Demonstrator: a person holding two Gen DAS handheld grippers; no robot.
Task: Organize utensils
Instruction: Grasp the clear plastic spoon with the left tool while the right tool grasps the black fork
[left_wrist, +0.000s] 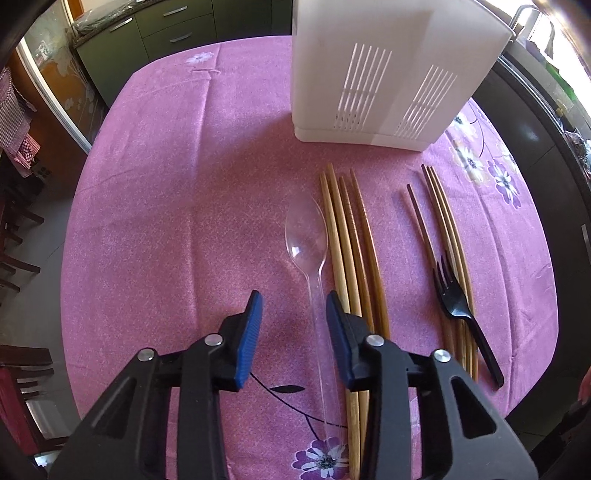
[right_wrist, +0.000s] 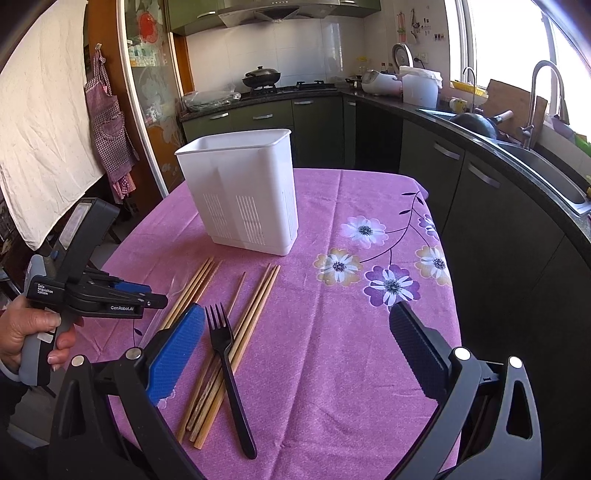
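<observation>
A clear plastic spoon lies on the pink tablecloth, bowl pointing away. My left gripper points down over its handle. The blue pads stand apart, the handle runs between them near the right pad, and neither pad presses on it. To the right lie one bundle of wooden chopsticks and a second bundle with a black fork across it. My right gripper hangs wide open and holds nothing, with the fork by its left finger. A white slotted utensil holder stands upright behind them.
A person's hand holds the left gripper's handle at the table's left edge. Dark kitchen cabinets and a sink run along the right. Wooden chairs stand left of the table. The flowered part of the cloth bears nothing.
</observation>
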